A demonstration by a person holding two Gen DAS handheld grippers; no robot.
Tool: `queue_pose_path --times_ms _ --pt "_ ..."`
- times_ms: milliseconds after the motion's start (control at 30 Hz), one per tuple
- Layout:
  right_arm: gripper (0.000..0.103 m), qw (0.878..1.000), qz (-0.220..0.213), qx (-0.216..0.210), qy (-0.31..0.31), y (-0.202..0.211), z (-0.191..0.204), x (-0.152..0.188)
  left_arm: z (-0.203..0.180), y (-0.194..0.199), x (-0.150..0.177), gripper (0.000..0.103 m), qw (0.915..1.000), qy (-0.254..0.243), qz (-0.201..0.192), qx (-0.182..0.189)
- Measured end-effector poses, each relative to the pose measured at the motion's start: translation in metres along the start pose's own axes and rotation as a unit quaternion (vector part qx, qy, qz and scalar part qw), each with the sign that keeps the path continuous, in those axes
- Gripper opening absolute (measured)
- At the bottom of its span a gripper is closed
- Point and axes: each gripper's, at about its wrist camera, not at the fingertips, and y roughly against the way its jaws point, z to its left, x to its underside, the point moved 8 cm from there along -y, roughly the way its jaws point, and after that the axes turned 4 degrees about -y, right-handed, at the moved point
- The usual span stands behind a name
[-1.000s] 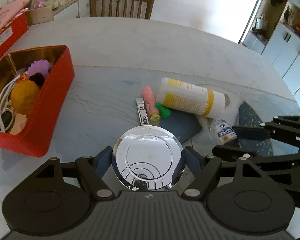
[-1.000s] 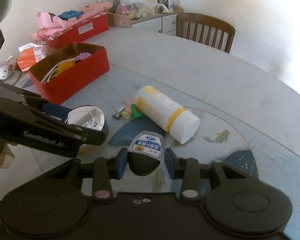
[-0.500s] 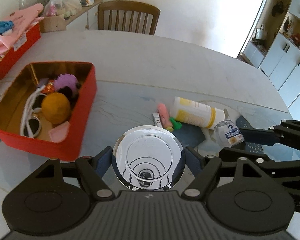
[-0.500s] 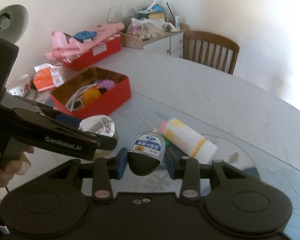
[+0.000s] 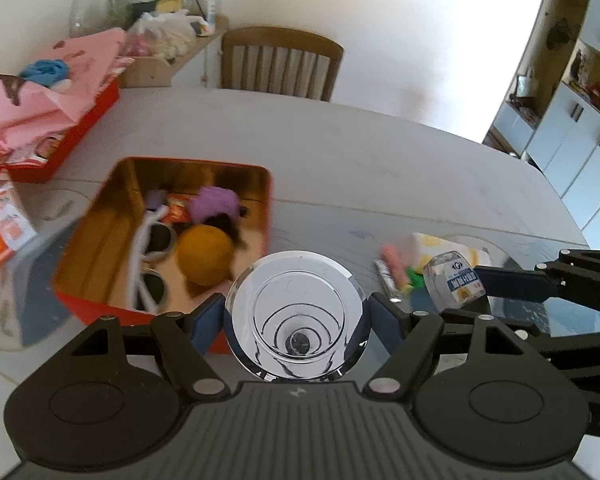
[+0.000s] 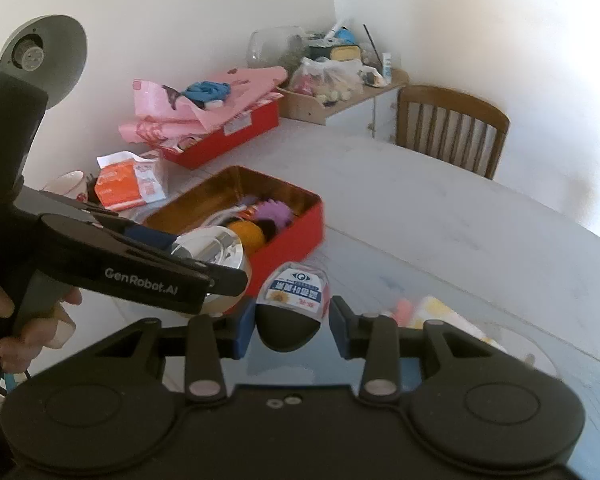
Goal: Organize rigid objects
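Note:
My left gripper [image 5: 298,316] is shut on a shiny chrome round disc [image 5: 298,312] and holds it above the near edge of the open red tin box [image 5: 260,176]. The disc also shows in the right wrist view [image 6: 212,248]. My right gripper [image 6: 292,320] is shut on a small clear bottle with a blue label [image 6: 296,286] and a black cap, held in the air to the right of the box [image 6: 300,236]. The bottle shows in the left wrist view [image 5: 456,280] too. The box holds white sunglasses [image 5: 150,264], an orange ball [image 5: 204,256] and a purple spiky ball [image 5: 216,204].
On the table lie a white and yellow bottle [image 5: 444,248], a pink stick [image 5: 392,260], a green piece [image 5: 414,278] and a metal nail clipper [image 5: 386,280]. A second red box with pink cloth [image 5: 40,120] and an orange packet [image 5: 0,224] stand at left. A wooden chair [image 5: 280,64] is behind.
Both grippers have risen and moved left toward the red box, carrying the disc and the small bottle. The items on the table have fallen behind to the right.

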Motion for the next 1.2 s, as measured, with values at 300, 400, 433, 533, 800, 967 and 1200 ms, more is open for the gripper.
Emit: queue_pose_path --times_ms 300,400,433,533,800,967,1200 --pt "0.038 1.0 -0.001 -0.006 0.01 -0.029 0.043 -0.021 0.058 0.007 -0.005 0.078 0.9998 0.01 -0.007 -0.013" --pt "0.038 1.0 0.003 -0.006 0.013 -0.041 0.053 -0.025 0.076 0.006 -0.006 0.078 0.9997 0.011 -0.008 -0.018" --pt "0.038 1.0 0.005 -0.006 0.012 -0.045 0.056 -0.025 0.083 0.004 -0.008 0.078 0.9997 0.012 -0.008 -0.019" --pt "0.038 1.0 0.01 -0.004 0.012 -0.058 0.064 -0.028 0.1 -0.001 -0.011 0.078 0.9996 0.012 -0.008 -0.025" --pt "0.038 0.999 0.036 0.003 0.011 -0.095 0.076 -0.031 0.134 -0.028 -0.03 0.078 0.9994 0.017 0.0 -0.029" --pt "0.038 0.998 0.061 0.007 0.015 -0.118 0.079 -0.03 0.145 -0.05 -0.044 0.078 0.9996 0.015 0.003 -0.025" --pt "0.038 0.995 0.097 0.003 -0.009 -0.144 0.075 -0.027 0.15 -0.08 -0.058 0.078 0.9998 0.006 0.008 -0.019"
